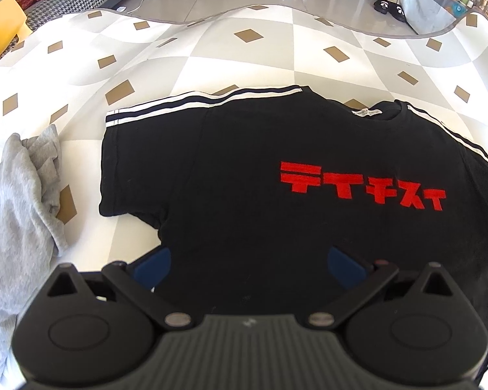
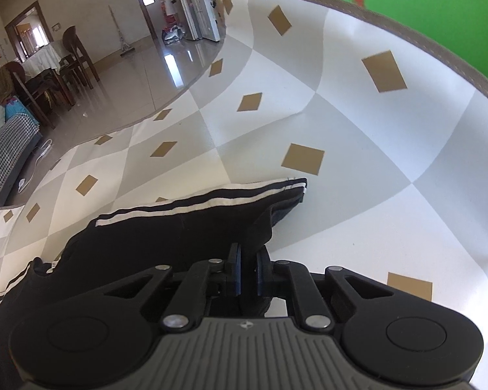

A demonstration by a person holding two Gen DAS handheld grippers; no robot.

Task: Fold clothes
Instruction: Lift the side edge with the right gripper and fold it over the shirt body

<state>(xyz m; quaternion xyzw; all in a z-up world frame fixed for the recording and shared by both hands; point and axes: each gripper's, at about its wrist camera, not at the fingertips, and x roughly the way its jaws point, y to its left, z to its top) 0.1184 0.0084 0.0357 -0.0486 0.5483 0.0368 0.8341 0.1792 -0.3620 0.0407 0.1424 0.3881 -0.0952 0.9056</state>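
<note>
The right gripper point(image 2: 248, 260) tilts downward, pinching the black T-shirt's point(image 1: 244, 175) striped sleeve point(image 2: 211, 208). The left gripper point(image 1: 249, 260) hovers spread over the shirt, whose collar point(image 1: 382, 112) faces away

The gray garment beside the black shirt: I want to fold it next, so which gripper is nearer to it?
Left. The left gripper hovers open over the black shirt, with the gray garment just beside it. The right gripper pinches the shirt's far sleeve.

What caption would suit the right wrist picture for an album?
Right gripper pinching a sleeve of the black T-shirt over the diamond-patterned cloth.
</note>
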